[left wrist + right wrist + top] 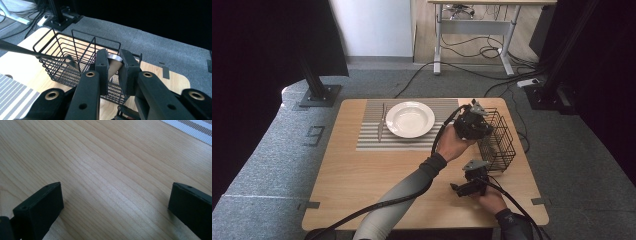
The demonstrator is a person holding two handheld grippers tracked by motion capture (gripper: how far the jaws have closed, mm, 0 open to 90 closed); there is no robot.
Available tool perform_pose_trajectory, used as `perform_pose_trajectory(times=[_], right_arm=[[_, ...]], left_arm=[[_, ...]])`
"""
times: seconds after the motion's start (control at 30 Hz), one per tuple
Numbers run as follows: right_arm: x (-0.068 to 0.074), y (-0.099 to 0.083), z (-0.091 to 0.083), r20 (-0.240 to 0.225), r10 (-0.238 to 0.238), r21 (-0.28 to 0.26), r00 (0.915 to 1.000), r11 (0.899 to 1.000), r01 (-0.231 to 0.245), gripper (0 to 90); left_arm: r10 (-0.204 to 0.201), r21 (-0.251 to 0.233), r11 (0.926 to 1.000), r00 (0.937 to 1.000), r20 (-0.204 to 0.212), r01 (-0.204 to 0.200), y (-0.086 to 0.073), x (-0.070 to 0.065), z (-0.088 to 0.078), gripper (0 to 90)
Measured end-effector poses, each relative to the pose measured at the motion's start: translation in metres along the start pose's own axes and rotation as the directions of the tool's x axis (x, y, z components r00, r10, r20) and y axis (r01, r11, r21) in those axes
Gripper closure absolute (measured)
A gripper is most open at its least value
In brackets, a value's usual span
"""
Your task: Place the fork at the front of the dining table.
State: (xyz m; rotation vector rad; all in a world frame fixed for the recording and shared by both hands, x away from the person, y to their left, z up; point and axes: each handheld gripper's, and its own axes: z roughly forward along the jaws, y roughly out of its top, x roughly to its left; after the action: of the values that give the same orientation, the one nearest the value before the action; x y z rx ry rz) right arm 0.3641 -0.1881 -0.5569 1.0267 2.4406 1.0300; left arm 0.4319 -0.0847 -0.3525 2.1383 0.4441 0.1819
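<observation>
While the left gripper (113, 71) clamps one spoon (114, 65) (over one basket (60, 53)), the right gripper (116, 202) gapes empty.

- My left gripper (473, 120): black body, grey three-cornered plate on top, black cable trailing back along my forearm.
- Its jaws, seen from its own camera: chunky matte black blocks on black arms, brass-ringed screw holes at the joints.
- My right gripper (472, 181): same black build, grey plate, cable running off the table's near edge.
- Its jaw blocks have small screw dimples.
- Sleeves: grey on left arm, dark on right.
</observation>
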Motion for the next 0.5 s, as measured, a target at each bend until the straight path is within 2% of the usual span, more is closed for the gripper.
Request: perform_pose_trajectory(times=[0.2, 0.47, 0.5], right_arm=[[0.000, 0.000, 0.000, 0.000, -0.002, 0.000, 1.0000, 1.000, 0.002, 0.0], [0.001, 0.000, 0.000, -0.002, 0.001, 0.001, 1.0000, 1.000, -0.001, 0.0], [0.001, 0.000, -0.001, -0.002, 0.000, 0.002, 1.0000, 1.000, 0.000, 0.0]], left_arm=[[0.028, -0.012, 0.9995, 0.9996, -0.002, -0.028, 0.009, 0.000, -0.014, 78.5], [0.047, -0.034, 0.9983, 0.9986, -0.025, -0.048, 0.021, 0.001, -0.040, 78.6], [0.051, -0.039, 0.9979, 0.9981, -0.033, -0.053, 0.023, 0.002, -0.048, 78.6]])
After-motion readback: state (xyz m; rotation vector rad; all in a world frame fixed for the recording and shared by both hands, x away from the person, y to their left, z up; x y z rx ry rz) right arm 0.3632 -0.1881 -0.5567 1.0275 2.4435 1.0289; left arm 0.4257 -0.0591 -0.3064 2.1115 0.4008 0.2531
